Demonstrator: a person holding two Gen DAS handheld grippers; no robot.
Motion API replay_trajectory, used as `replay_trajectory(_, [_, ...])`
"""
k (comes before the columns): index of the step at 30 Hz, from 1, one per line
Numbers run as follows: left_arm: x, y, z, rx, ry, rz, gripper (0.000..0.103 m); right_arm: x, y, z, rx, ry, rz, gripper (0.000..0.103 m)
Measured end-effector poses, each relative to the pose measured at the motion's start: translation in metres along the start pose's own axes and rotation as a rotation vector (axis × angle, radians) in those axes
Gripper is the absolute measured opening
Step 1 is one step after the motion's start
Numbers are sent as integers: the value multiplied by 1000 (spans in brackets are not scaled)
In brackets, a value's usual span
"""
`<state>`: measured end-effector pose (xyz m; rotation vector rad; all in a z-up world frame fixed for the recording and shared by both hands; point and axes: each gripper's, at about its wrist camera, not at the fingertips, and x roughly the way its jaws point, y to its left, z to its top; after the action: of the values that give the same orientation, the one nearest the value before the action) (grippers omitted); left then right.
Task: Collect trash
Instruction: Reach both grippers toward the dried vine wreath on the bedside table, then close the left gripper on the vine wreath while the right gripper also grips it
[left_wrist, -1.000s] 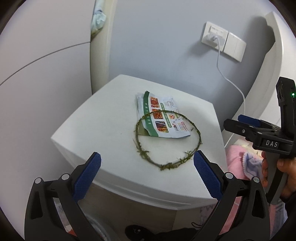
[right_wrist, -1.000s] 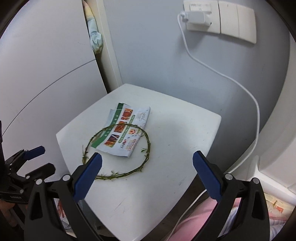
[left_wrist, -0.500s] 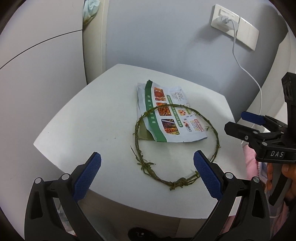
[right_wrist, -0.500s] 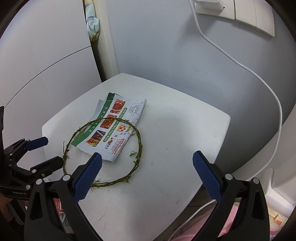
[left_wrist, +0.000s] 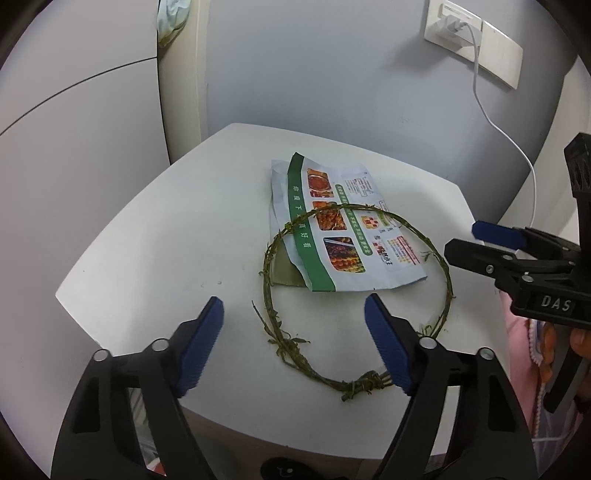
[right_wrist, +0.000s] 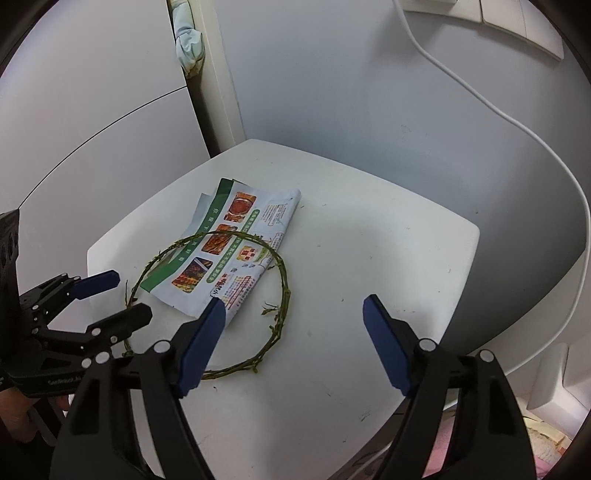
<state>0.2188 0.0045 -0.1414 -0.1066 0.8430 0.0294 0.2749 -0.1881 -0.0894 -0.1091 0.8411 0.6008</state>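
Two hand-held grippers hovered over a small white tabletop (left_wrist: 155, 258) set in a corner of grey-blue walls. On it lay a folded printed leaflet (left_wrist: 343, 229) with a green band and food photographs, and across its near end rested a ring of twisted green stems (left_wrist: 295, 354), the loop partly over the paper and partly on the bare surface. The left gripper (left_wrist: 293, 339), with blue pads, hung above the near side of the ring, its jaws closing but not yet pressing anything; the stems showed between them in the left wrist view. The right gripper (right_wrist: 293, 338) hung over the tabletop at the ring's right side, its jaws likewise closing, its left pad in front of the leaflet's near corner and nothing gripped. Each gripper appeared at the edge of the other's view, with part of a hand (left_wrist: 580, 339) below the right one. A white cable (right_wrist: 517, 125) ran down the wall from a socket plate (left_wrist: 472, 40).
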Motion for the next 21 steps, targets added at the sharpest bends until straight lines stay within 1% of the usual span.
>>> replay_trajectory(1, [2, 0, 0, 1, 1, 1, 69, 1, 0, 0, -1, 4, 1, 63])
replay_trajectory(6, [5, -2, 0, 7, -2, -2, 64, 3, 3, -2, -13, 15, 9, 53])
replay_trajectory(8, [5, -2, 0, 7, -4, -3, 59, 4, 3, -2, -13, 16, 9, 51])
replay_trajectory(11, [5, -4, 1, 17, -4, -3, 56, 8, 4, -3, -15, 28, 15, 43])
replay_trajectory(14, [6, -6, 1, 32, -3, -7, 53, 13, 6, -5, -20, 43, 14, 40])
replay_trajectory(15, [6, -6, 1, 33, -3, -10, 49, 14, 6, -6, -17, 46, 16, 39])
replay_trajectory(17, [6, -7, 1, 34, -3, -15, 45, 16, 6, -7, -14, 51, 16, 38])
replay_trajectory(20, [5, -8, 1, 34, -3, -18, 41, 17, 7, -8, -15, 48, 16, 35])
replay_trajectory(21, [5, -8, 1, 34, -4, -17, 40, 17, 7, -8, -15, 48, 18, 32])
